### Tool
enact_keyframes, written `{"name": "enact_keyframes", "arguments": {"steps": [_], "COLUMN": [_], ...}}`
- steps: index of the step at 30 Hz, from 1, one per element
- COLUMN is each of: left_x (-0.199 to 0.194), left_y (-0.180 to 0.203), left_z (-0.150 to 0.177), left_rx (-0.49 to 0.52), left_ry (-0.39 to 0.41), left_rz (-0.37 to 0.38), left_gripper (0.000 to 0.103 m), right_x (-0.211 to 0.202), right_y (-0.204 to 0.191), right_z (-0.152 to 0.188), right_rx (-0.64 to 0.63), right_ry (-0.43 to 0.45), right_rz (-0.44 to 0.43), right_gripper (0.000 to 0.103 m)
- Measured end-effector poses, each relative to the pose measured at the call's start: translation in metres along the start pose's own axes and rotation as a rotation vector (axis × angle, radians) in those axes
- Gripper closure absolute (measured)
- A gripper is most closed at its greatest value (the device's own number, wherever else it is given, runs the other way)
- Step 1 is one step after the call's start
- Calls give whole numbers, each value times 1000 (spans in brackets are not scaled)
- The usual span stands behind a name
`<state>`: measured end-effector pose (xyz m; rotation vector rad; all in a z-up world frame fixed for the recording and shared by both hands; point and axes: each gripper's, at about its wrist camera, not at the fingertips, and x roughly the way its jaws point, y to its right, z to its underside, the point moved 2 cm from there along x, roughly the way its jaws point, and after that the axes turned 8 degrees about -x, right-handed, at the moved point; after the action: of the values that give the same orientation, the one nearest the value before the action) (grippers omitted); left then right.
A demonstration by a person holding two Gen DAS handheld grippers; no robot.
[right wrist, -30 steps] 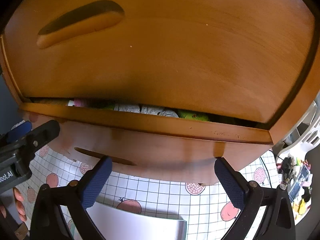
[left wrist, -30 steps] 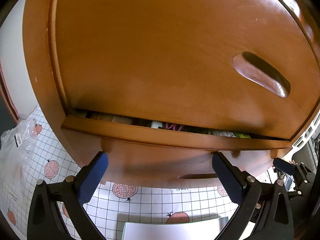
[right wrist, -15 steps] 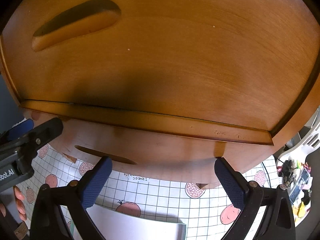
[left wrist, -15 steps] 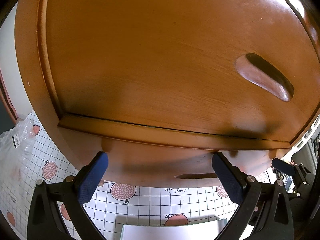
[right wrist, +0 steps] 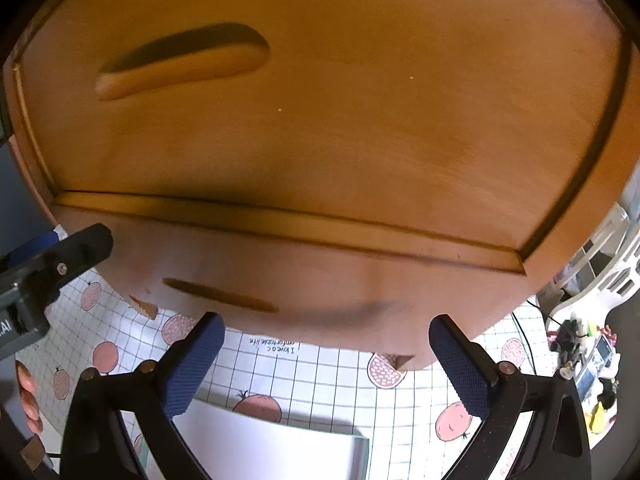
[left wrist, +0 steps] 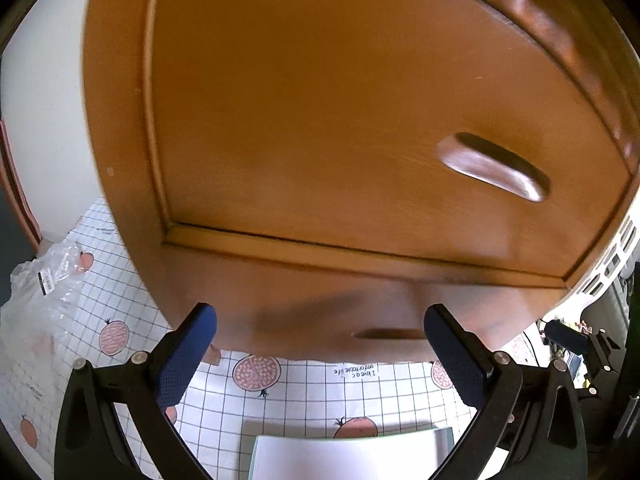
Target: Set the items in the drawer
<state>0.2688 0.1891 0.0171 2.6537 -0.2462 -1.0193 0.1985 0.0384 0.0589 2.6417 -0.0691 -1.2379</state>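
Since the earlier frames we note the drawer (left wrist: 360, 152) has gone from ajar to flush, and both grippers have drawn back from it. It lies at twelve o'clock from the left gripper (left wrist: 320, 352) and right gripper (right wrist: 326, 360), long axis crosswise, both about equally near. Both sets of fingers stand apart, holding nothing. Its contents are hidden; motion blur softens the wood.

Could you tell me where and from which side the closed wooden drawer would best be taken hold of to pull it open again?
Probably by the recessed handle in the drawer front, hooking one finger of the open right gripper in from below. The panel sits flush in its frame, so that oval hollow seems the only purchase.
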Motion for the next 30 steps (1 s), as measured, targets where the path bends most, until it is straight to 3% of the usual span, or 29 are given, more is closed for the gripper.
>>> {"name": "enact_keyframes", "arguments": {"steps": [17, 30], "left_x": [-59, -104], "left_y": [-10, -19], "left_z": [85, 125], "left_rx": [90, 147], "left_ry": [-34, -29], "left_rz": [32, 28], "left_gripper": [0, 0], "right_x": [-61, -106], "right_y": [-10, -16], "right_z": [77, 135], "right_rx": [50, 88], "right_ry": [-1, -10], "right_rz": [17, 35], "right_gripper": [0, 0]}}
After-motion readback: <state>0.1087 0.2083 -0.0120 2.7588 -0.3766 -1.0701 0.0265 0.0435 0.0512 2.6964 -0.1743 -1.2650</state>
